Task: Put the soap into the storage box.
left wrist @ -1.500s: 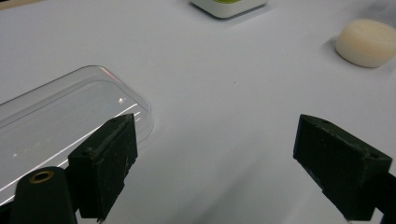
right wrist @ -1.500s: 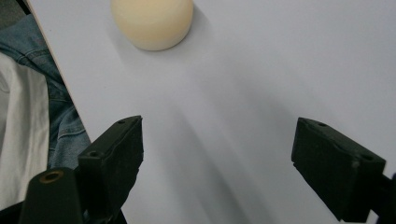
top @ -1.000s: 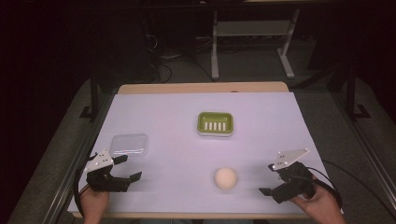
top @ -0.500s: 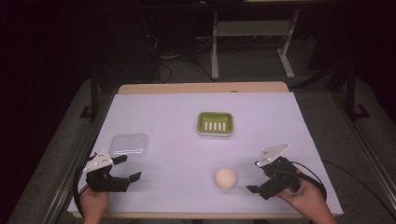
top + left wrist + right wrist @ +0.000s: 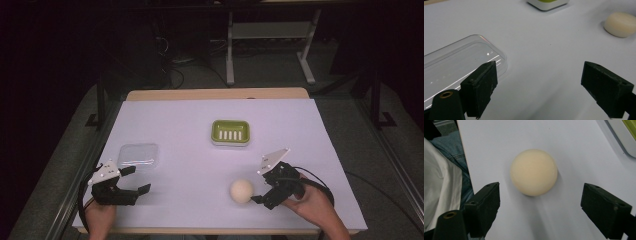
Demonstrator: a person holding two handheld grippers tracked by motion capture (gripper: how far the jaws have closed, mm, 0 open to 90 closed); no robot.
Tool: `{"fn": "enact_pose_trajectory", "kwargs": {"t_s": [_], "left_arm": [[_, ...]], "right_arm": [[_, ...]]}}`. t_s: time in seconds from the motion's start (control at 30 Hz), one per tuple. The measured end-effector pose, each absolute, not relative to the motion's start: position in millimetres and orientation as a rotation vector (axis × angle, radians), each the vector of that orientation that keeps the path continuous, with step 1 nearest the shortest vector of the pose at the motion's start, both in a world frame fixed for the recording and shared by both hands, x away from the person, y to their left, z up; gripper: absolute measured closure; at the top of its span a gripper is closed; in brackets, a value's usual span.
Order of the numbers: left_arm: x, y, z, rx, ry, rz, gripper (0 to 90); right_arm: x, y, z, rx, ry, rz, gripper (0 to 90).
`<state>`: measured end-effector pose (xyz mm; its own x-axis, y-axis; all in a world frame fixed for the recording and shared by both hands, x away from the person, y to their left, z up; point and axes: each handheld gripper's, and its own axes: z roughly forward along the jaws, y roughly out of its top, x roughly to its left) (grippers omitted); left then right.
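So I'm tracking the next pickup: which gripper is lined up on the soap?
The right gripper: its open jaws face the round cream soap; the left gripper sits by the clear lid.

matt cream round bar (image 5: 533, 172), perhaps soap; glossy clear lid (image 5: 454, 65)

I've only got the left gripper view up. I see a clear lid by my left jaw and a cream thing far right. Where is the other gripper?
Observer: In the high view the right gripper sits just right of the round cream soap, jaws open toward it.
Operator: Is it touching the soap?
Observer: No. The right gripper view shows the soap ahead of the two jaws, not between them, with bare table either side.
Operator: What's that green-and-white corner at my top edge?
Observer: A green soap dish with a slotted white insert, near the table's middle, nothing in it.
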<state>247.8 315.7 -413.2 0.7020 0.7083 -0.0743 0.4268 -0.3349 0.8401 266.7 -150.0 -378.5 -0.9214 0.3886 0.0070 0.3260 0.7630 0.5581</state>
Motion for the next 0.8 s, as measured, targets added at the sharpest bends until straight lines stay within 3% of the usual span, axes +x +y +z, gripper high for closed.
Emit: {"fn": "enact_pose_trajectory", "kwargs": {"t_s": [0.8], "left_arm": [[246.6,315.3,-411.8,1.98,0.858,0.385,13.0]], "right_arm": [[282.5,-110.0,-403.0,0.529,2.933,0.769,14.6]]}}
